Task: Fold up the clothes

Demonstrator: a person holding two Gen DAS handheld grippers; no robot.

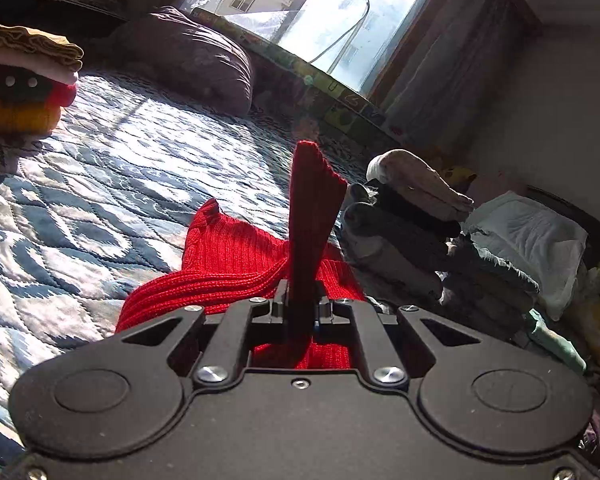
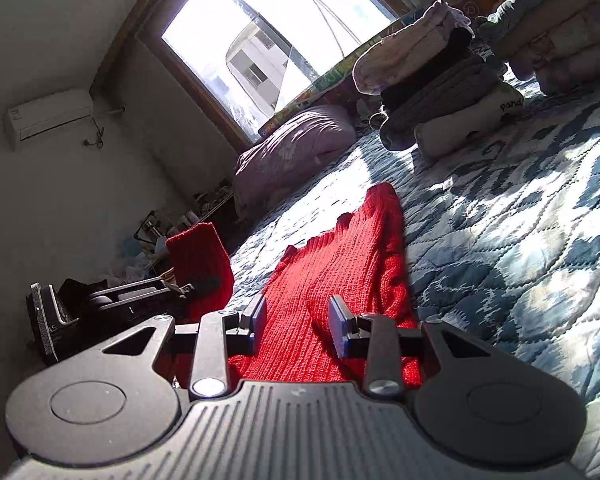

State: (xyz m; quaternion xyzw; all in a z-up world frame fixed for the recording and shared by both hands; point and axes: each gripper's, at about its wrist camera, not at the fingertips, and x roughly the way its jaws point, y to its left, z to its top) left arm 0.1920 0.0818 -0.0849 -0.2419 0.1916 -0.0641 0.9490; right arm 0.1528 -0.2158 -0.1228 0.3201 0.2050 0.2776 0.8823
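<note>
A red knitted sweater [image 1: 228,264] lies on the blue and white quilted bed [image 1: 100,184]. My left gripper [image 1: 300,304] is shut on a sleeve cuff of the red sweater, and the cuff [image 1: 312,200] stands up between its fingers. In the right wrist view the red sweater [image 2: 340,264] stretches away from me over the bed [image 2: 520,240]. My right gripper [image 2: 296,320] is open just above the sweater, its fingers apart over the ribbed knit. The left gripper [image 2: 180,288] shows at the left of that view, holding the raised cuff [image 2: 198,256].
A stack of folded clothes [image 1: 412,232] sits right of the sweater, seen also as a stack of clothes [image 2: 432,80] in the right wrist view. Another folded pile [image 1: 24,80] lies at the far left. A purple pillow [image 1: 196,64] rests below the window [image 1: 308,12].
</note>
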